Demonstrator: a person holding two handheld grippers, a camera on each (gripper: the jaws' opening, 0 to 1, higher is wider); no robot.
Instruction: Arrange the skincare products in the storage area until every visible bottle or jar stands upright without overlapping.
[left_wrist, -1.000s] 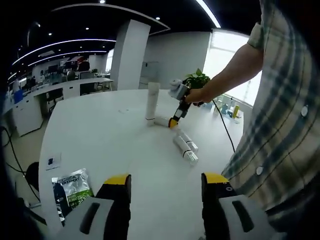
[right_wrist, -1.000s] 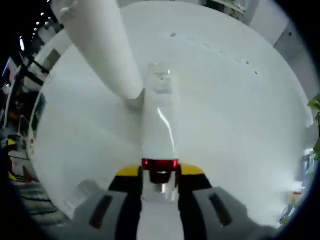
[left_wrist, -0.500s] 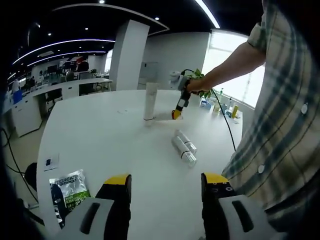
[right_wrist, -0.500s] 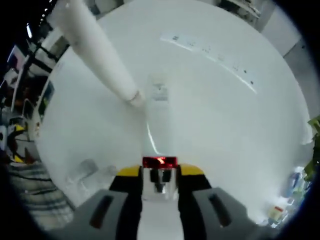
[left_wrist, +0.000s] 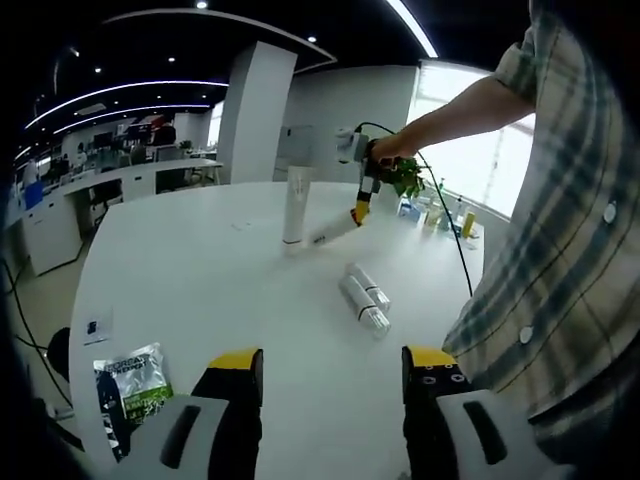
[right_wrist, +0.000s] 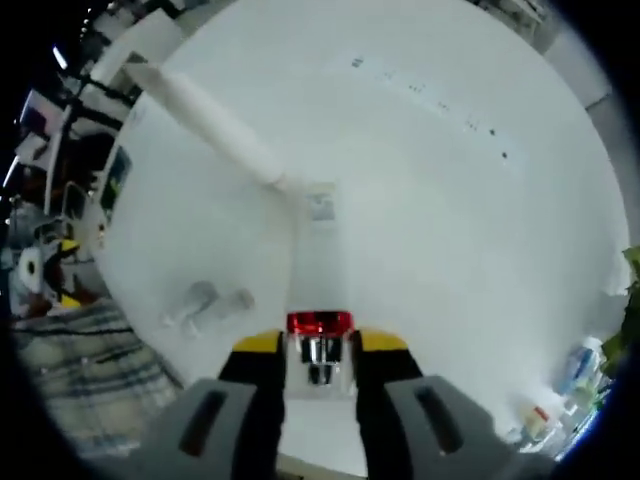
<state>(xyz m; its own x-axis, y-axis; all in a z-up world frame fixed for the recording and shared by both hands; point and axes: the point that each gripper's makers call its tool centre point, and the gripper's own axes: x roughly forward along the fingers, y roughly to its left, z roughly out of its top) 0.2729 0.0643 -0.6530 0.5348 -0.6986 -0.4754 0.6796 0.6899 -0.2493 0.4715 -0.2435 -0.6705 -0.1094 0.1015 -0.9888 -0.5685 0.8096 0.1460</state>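
My right gripper (right_wrist: 318, 352) is clamped on the cap end of a white bottle (right_wrist: 312, 262), which points away from my fingers, tilted above the white table (right_wrist: 450, 230). In the left gripper view the same right gripper (left_wrist: 358, 212) holds this bottle (left_wrist: 331, 232) slanted, its far end low near a tall white tube (left_wrist: 294, 206) that stands upright. The tube (right_wrist: 210, 115) is just beyond the bottle's far end. My left gripper (left_wrist: 334, 368) has its fingers apart with nothing between them. Ahead of them 2 clear bottles (left_wrist: 362, 298) lie side by side on the table (left_wrist: 200, 280). A green packet (left_wrist: 135, 380) lies left of my left fingers.
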